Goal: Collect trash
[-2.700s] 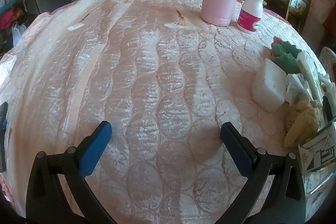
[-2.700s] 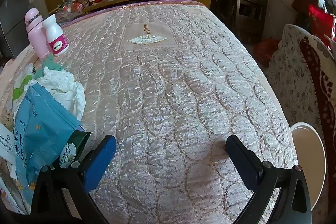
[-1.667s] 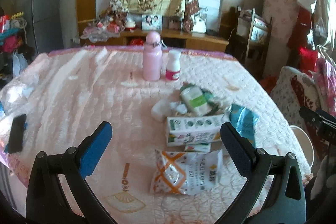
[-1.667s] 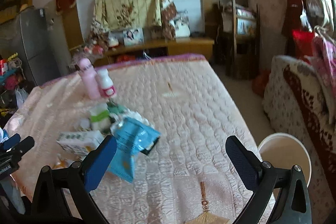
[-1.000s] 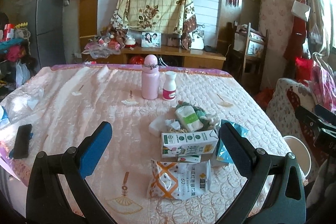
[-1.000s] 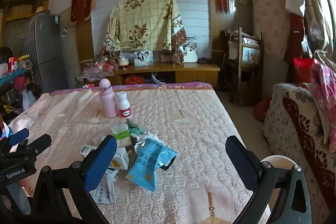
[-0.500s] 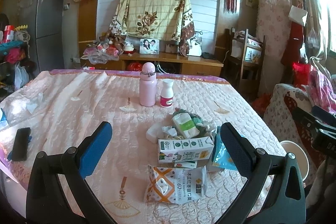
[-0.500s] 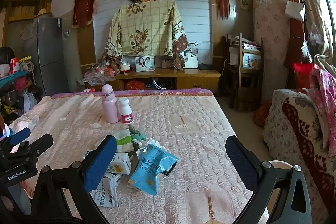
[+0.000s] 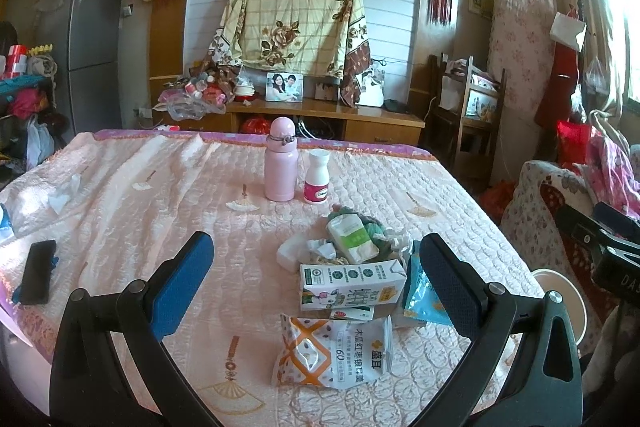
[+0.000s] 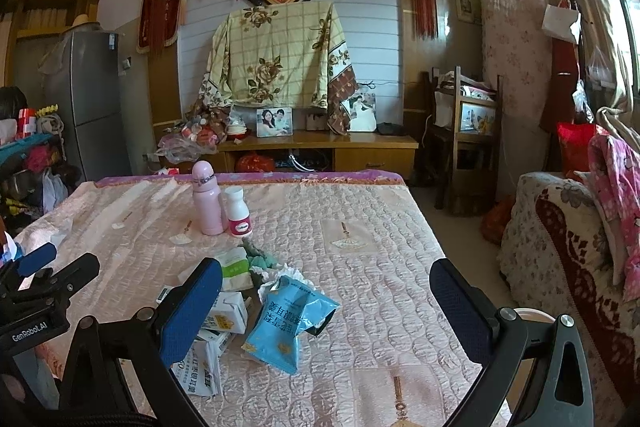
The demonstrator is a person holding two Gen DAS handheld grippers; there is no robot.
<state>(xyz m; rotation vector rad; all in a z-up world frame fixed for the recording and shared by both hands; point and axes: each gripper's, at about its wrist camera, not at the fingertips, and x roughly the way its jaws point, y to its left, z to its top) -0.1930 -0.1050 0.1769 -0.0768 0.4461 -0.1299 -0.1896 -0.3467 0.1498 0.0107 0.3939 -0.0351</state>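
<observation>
A pink quilted cloth covers the counter (image 9: 168,187), and a heap of trash lies on it near the right edge, towards the near side. Both grippers are held above the near edge with jaws spread wide and nothing between them.

Seen from the left gripper (image 9: 316,281), the heap sits ahead between the jaws, closer to the right one and below them, not touching. Nearest is one white snack bag with an orange lattice print (image 9: 334,351). Just behind it lies one white and green milk carton on its side (image 9: 352,285), with one shiny light-blue foil packet (image 9: 420,297) at its right end. Further back are one white and green tissue pack (image 9: 352,239), one bundle of green knitted cloth (image 9: 378,227) and some crumpled white paper (image 9: 320,249).

Seen from the right gripper (image 10: 326,307), the same heap lies ahead at the left jaw, with the blue packet (image 10: 286,323) inside the gap and apart from both jaws.

Behind the heap, near the middle of the counter, stand one tall pink flask (image 9: 281,165) and one small white bottle with a magenta label (image 9: 317,177), side by side. One black phone (image 9: 38,271) lies near the left edge. One white round bucket (image 9: 562,301) stands on the floor beyond the right edge.
</observation>
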